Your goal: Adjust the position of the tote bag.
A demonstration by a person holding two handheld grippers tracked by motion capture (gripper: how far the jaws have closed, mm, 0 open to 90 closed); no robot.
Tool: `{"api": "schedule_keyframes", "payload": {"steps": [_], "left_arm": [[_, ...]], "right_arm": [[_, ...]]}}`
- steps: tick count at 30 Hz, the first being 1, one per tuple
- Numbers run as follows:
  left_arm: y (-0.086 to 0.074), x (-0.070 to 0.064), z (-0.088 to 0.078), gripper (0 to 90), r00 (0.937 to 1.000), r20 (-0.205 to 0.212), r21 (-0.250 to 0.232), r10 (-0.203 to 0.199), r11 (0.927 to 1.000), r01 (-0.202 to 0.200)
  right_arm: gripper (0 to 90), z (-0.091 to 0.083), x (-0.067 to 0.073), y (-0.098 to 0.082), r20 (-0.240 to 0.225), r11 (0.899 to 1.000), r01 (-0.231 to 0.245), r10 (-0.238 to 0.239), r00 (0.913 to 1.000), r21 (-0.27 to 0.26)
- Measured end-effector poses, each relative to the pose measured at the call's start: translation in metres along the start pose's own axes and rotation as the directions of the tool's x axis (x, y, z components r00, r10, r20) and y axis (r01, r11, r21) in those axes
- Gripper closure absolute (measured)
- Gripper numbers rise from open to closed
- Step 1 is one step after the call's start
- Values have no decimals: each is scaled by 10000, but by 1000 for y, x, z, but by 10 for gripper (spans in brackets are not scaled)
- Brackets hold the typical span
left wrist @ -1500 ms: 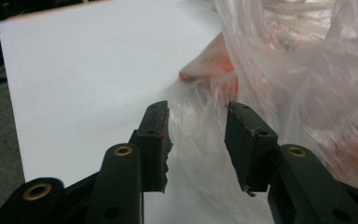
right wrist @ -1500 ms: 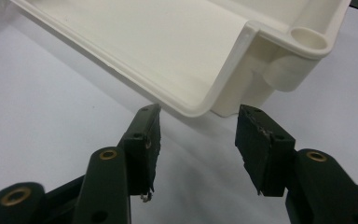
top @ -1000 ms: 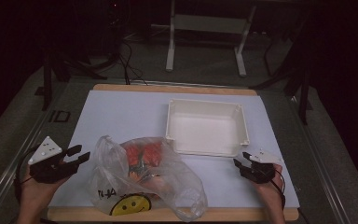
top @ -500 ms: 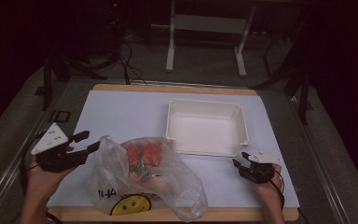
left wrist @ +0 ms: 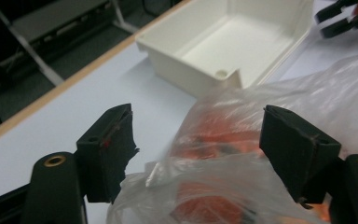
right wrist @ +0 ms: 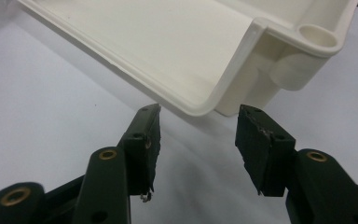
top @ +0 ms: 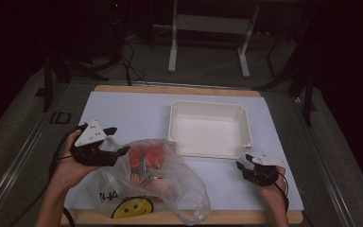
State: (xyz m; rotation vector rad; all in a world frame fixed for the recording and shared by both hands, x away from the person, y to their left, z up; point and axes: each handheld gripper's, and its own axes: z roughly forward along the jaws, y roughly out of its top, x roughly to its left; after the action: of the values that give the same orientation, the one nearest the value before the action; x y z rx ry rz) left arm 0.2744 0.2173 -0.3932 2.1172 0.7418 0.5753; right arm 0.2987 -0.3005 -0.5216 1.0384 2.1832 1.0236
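The bag (top: pixel 156 177), clear plastic with orange-red items inside, lies at the desk's (top: pixel 132 113) near edge, just left of the tray (top: pixel 210 127), its long axis slanting from upper left to lower right. The left hand-held gripper (top: pixel 118 142) sits at the bag's upper left end, far nearer than the right; its jaws have just been opening and now straddle the film without pressing it. The right hand-held gripper (top: pixel 242 161) rests released and empty by the tray's near corner. Since the earlier frames the left has moved inward to the bag.
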Motion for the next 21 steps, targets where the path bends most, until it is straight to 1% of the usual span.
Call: {"api": "schedule_keyframes", "payload": {"steps": [1,2,4,5,7,9,11,13,14,15,17,18,20,21], "left_arm": [[-3,1,2,260,9999,125,227,35,9997,-38],[-5,1,3,285,9999,127,379,31,9993,-35],[-12,2,4,342,10000,-1,654,-65,9978,65],[-17,3,3,377,9997,-73,768,-214,9968,218],[-25,4,1,476,9993,-224,999,-288,9945,309],[-32,4,-2,587,9991,-161,1119,-393,9929,409],[-39,4,-4,692,9985,-281,1322,-471,9899,504],[-47,3,-6,754,9970,-539,1424,-555,9878,626],[-51,4,-8,776,9953,-639,1423,-724,9865,809],[-51,4,-8,797,9953,-639,1423,-724,9865,809],[-67,9,-13,828,9863,-971,1356,-1332,9800,1457],[-71,10,-15,840,9837,-1037,1384,-1470,9773,1606],[-83,13,-19,858,9738,-1214,1325,-1923,9691,2079],[-89,14,-22,868,9699,-1288,1314,-2067,9658,2233]], "right_arm": [[499,0,0,0,-1,10000,11,-11,10000,2],[498,0,0,0,2,10000,17,-17,10000,6],[498,-1,-1,0,8,10000,-22,22,10000,-18],[498,-1,-1,0,16,10000,-31,31,10000,-19],[498,-1,-1,0,13,10000,-30,30,10000,-41],[498,-2,0,1,-21,10000,13,-13,10000,-40],[497,-2,2,3,-61,9999,104,-105,9999,-90],[497,-2,4,5,-98,9998,163,-164,9998,-125],[497,-2,6,6,-116,9998,171,-173,9998,-114],[497,-2,6,6,-116,9998,171,-173,9998,-114],[497,-1,8,7,-163,9995,267,-269,9995,-155],[497,-1,9,8,-191,9995,279,-281,9994,-149],[497,-1,10,8,-201,9994,314,-317,9993,-155],[497,-2,11,9,-234,9993,314,-318,9992,-178]]}}
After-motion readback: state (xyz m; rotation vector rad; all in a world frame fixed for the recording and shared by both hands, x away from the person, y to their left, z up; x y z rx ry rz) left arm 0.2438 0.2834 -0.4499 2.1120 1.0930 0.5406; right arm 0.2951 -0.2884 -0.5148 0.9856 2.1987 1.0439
